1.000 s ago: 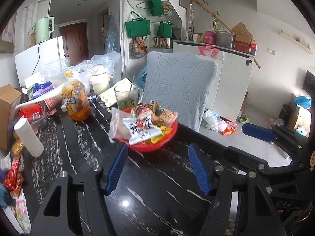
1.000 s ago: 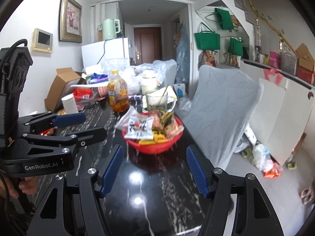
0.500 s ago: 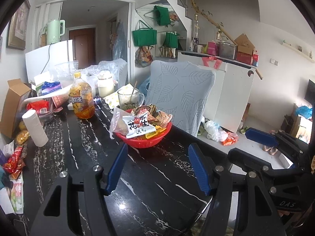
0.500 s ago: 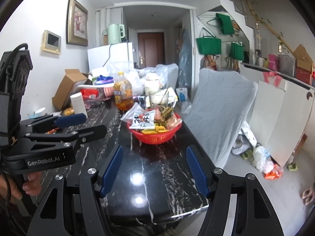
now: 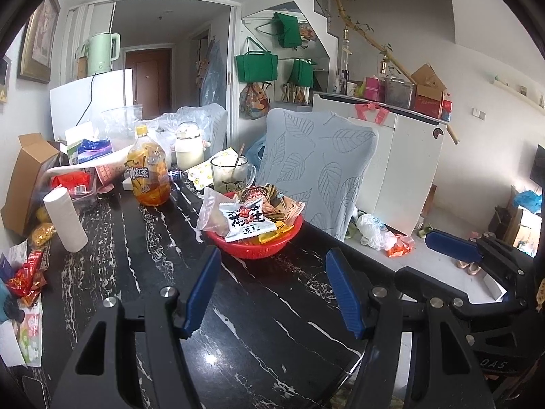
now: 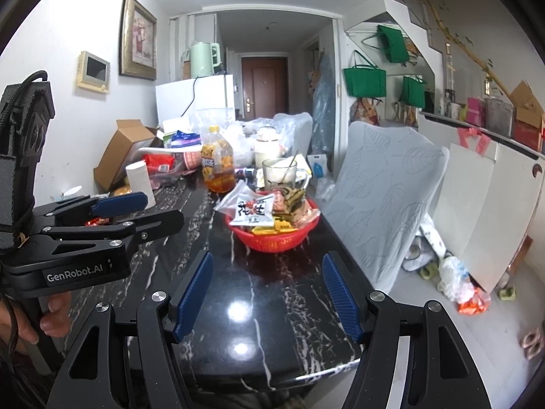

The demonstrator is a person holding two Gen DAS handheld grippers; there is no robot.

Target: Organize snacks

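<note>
Both grippers have drawn back from the basket (image 5: 253, 240) over the last second: in each wrist view it now looks smaller and sits farther up the table (image 5: 143, 238) than it did, with more bare black marble between it and the blue fingers. The left gripper (image 5: 270, 291) has its jaws spread wide and empty, and the right gripper (image 6: 267, 293) is the same, released and grasping nothing. Each hovers over the near end of the table, well apart from the basket, and each shows in the other's view off to the side. The basket stands on the table toward the chair (image 5: 320, 167) side, heaped with snack packets; a white peanut packet (image 5: 247, 221) lies on top and a clear bag leans over its left rim. A glass mug (image 5: 231, 173) with a spoon stands just behind it, and a tea bottle (image 5: 148, 172) stands farther back to the left. A few loose packets (image 5: 25, 274) lie at the far left edge of the table, near a paper roll (image 5: 64, 218). Judging by the retreat with empty jaws and the full basket, the gathering looks largely done, or the person is stepping back to look the table over. If the loose packets on the left count as snacks to sort, they are what remains, and the left gripper is the nearer one to reach them.
</note>
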